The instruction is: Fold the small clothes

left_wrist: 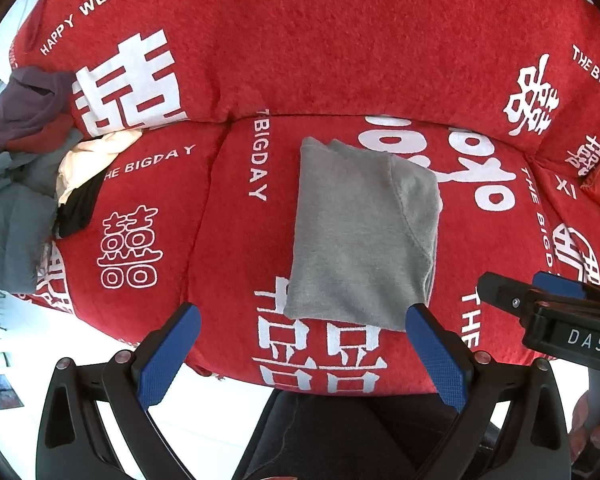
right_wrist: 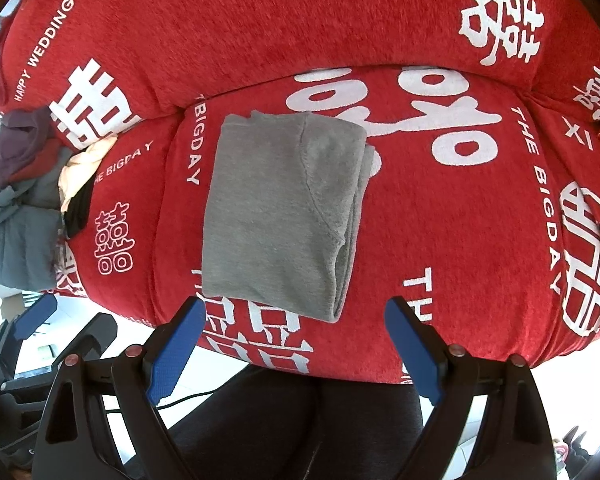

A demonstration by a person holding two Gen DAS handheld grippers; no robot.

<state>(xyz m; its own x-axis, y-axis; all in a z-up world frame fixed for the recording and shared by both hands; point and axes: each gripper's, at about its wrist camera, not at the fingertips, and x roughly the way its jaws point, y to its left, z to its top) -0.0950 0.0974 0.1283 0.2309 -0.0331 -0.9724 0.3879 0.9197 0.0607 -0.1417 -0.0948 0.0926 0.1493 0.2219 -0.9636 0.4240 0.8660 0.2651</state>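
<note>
A grey garment (left_wrist: 360, 236) lies folded into a neat rectangle on the red sofa seat (left_wrist: 140, 184); it also shows in the right wrist view (right_wrist: 280, 216). My left gripper (left_wrist: 304, 320) is open and empty, held just in front of the garment's near edge. My right gripper (right_wrist: 296, 316) is open and empty, also just short of that near edge. The right gripper shows at the right of the left wrist view (left_wrist: 548, 304). The left gripper shows at the lower left of the right wrist view (right_wrist: 32, 320).
A pile of loose clothes (left_wrist: 24, 152), grey, purple, cream and black, lies at the left end of the sofa; it also shows in the right wrist view (right_wrist: 28, 196). The red backrest (left_wrist: 340, 40) rises behind the seat. The person's dark-trousered legs (right_wrist: 300, 420) are below.
</note>
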